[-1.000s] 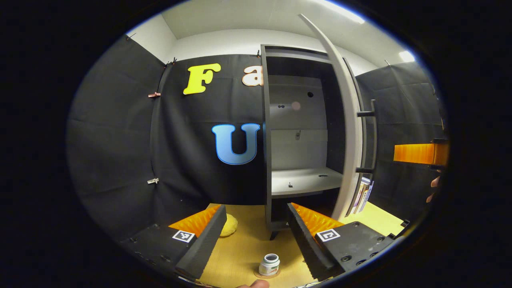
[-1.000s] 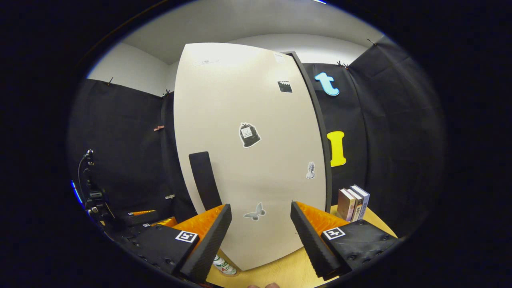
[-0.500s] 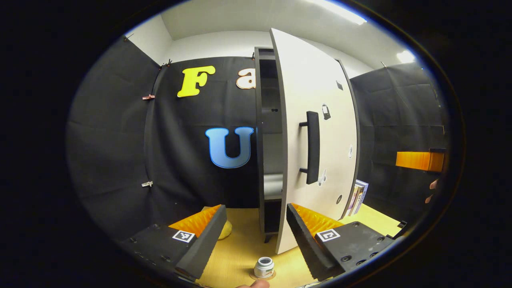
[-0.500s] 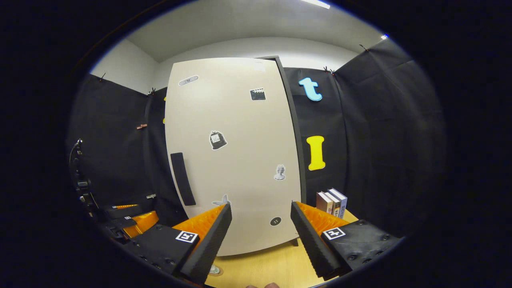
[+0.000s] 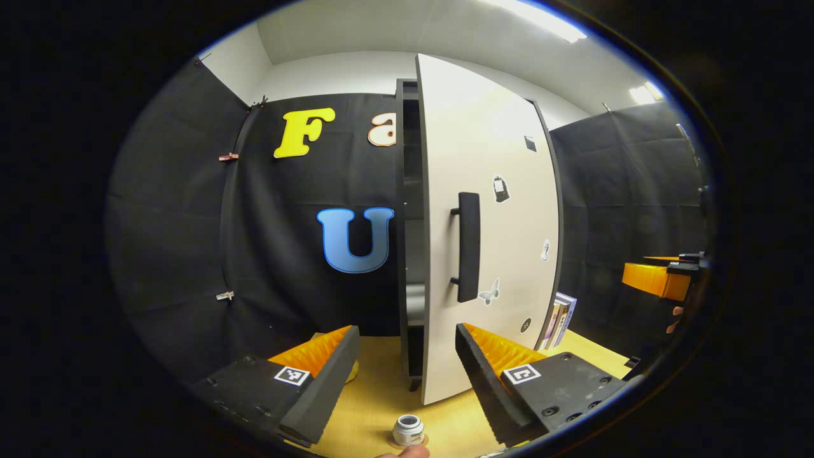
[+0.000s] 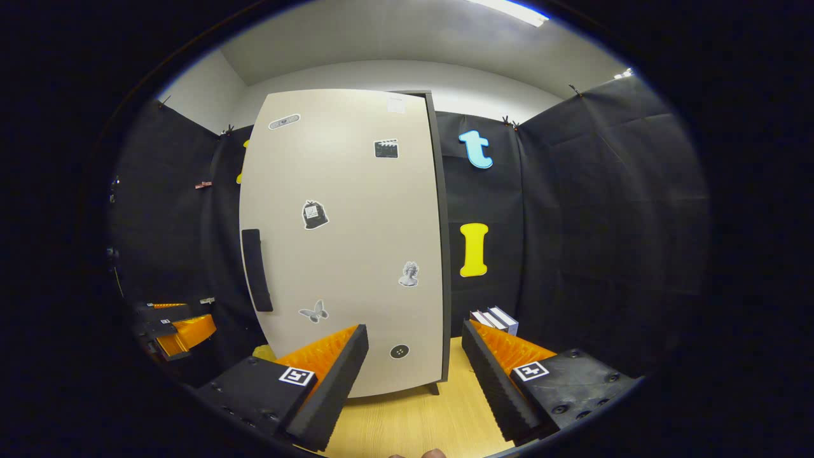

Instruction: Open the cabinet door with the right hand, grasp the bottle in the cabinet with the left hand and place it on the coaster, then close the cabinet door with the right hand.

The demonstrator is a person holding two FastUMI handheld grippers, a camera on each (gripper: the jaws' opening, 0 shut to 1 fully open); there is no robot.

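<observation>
Swinging nearly closed since earlier, the cabinet door [image 5: 489,216] stands far ahead; bottle [image 5: 408,430] sits on its coaster [image 5: 422,440], near, between my spread left gripper [image 5: 407,372] fingers; my right gripper [image 6: 414,375] is spread too.

Beige cabinet door [image 6: 346,242] — black handle [image 6: 257,270], stickers — yellow-wood table [image 6: 413,423].

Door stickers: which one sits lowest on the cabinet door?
The small round black sticker near the cabinet door's bottom edge; the butterfly sticker and bust sticker sit higher.
</observation>
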